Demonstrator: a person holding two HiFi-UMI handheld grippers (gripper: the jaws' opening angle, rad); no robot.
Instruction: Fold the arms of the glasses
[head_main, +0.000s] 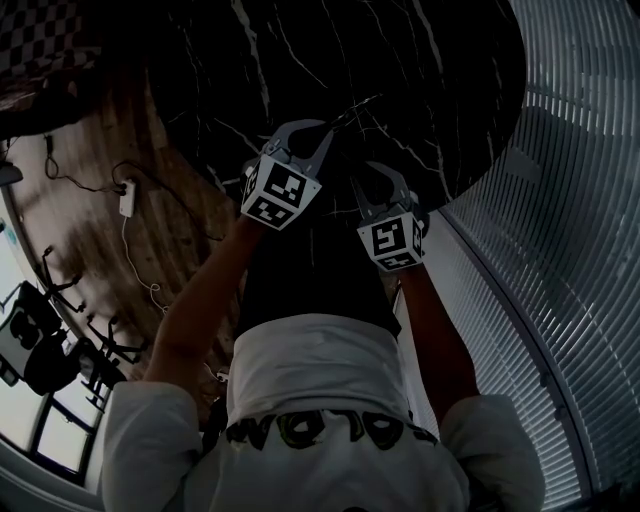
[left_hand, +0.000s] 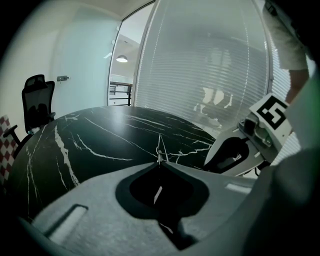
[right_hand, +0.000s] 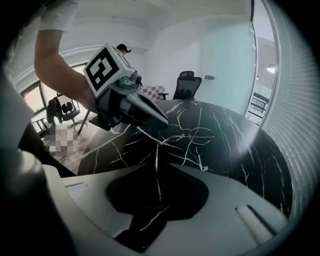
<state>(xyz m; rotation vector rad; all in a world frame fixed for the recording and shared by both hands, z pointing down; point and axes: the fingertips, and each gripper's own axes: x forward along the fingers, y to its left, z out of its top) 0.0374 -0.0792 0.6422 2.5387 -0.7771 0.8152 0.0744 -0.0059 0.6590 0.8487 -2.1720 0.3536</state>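
Thin wire-framed glasses (right_hand: 197, 134) hang just above the black marble table (right_hand: 235, 150). My left gripper (right_hand: 162, 121) is shut on the frame near a hinge, and a small metal bit shows at its closed tips (left_hand: 159, 161). One slim arm (right_hand: 157, 160) runs from there down into the gap of my right gripper (right_hand: 158, 165). That gripper's jaws stand apart, with the arm between them and their pads not pressing on it. In the head view both grippers, left (head_main: 320, 130) and right (head_main: 365, 180), sit close together over the table's near edge. The glasses are too faint to make out there.
The round table (head_main: 420, 80) ends close to a glass wall with blinds (head_main: 580, 250). A black office chair (left_hand: 37, 97) stands at the far side. On the wooden floor lie a cable and power strip (head_main: 128, 195).
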